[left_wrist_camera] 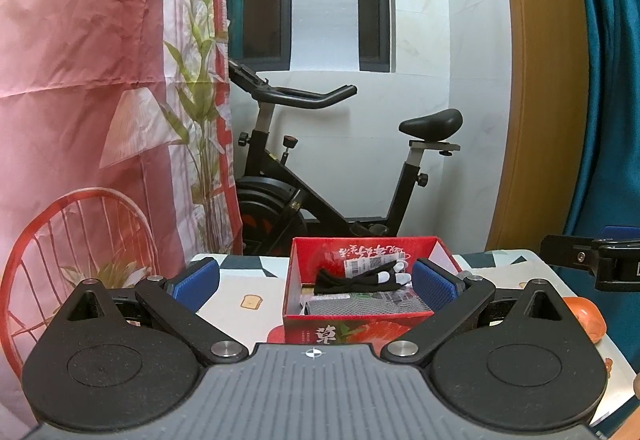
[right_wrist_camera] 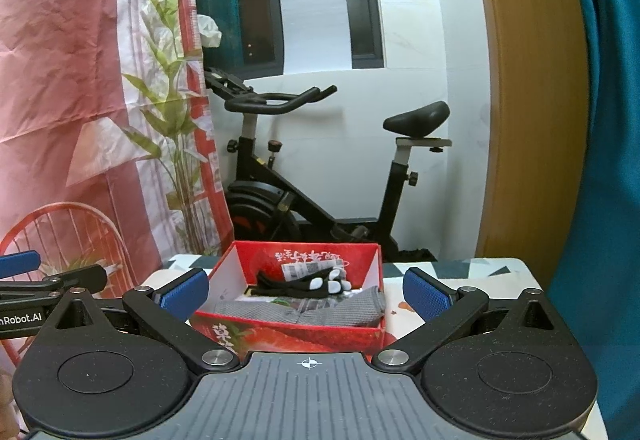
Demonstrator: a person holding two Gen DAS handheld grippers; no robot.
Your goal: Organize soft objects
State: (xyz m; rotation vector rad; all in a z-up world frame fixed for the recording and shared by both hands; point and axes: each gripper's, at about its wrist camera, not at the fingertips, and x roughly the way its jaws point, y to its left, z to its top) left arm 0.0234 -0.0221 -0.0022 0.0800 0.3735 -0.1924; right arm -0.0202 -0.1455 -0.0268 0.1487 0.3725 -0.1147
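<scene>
A red strawberry-print box (left_wrist_camera: 344, 326) (right_wrist_camera: 280, 336) stands open on the patterned table. Inside it lie a black glove with white fingertips (left_wrist_camera: 360, 278) (right_wrist_camera: 304, 284) and a folded grey cloth (left_wrist_camera: 360, 306) (right_wrist_camera: 320, 310). My left gripper (left_wrist_camera: 316, 284) is open, with its blue pads (left_wrist_camera: 198, 282) wide apart in front of the box and nothing between them. My right gripper (right_wrist_camera: 306, 290) is open too, its blue pads (right_wrist_camera: 426, 294) on either side of the box front, holding nothing. The right gripper's side shows at the right edge of the left wrist view (left_wrist_camera: 592, 260).
A black exercise bike (left_wrist_camera: 328, 167) (right_wrist_camera: 312, 167) stands behind the table. A pink printed backdrop (left_wrist_camera: 88, 79) hangs at the left, a teal curtain (right_wrist_camera: 608, 119) at the right. An orange round object (left_wrist_camera: 588, 320) lies on the table's right side.
</scene>
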